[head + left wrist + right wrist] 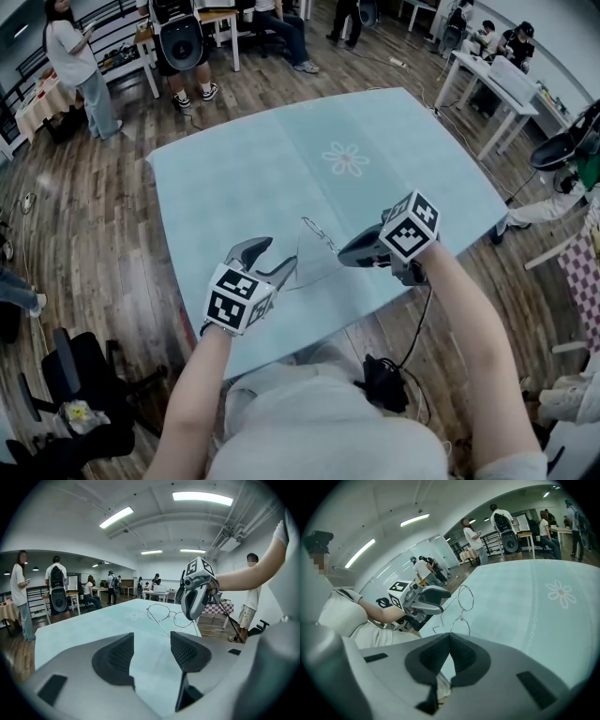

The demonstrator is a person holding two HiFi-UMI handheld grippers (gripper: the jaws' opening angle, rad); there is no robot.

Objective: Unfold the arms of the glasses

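Note:
Thin wire-rimmed glasses (317, 236) hang just above the light blue tablecloth (234, 178) near its front edge, between my two grippers. In the right gripper view my right gripper (450, 637) has its jaws pressed together on the frame's side, and the round lenses (462, 615) sit just beyond the tips. In the left gripper view my left gripper (151, 637) stands open. One long arm of the glasses (171, 615) runs toward its right jaw, and I cannot tell if they touch. The head view shows the left gripper (279, 258) and right gripper (345, 253) close together.
A white flower print (345, 159) marks the cloth's middle. Wooden floor surrounds the table. Several people stand or sit at the back near white tables (487, 80). A black chair (70, 375) is at lower left, and a black bag with a cable (382, 380) lies by my feet.

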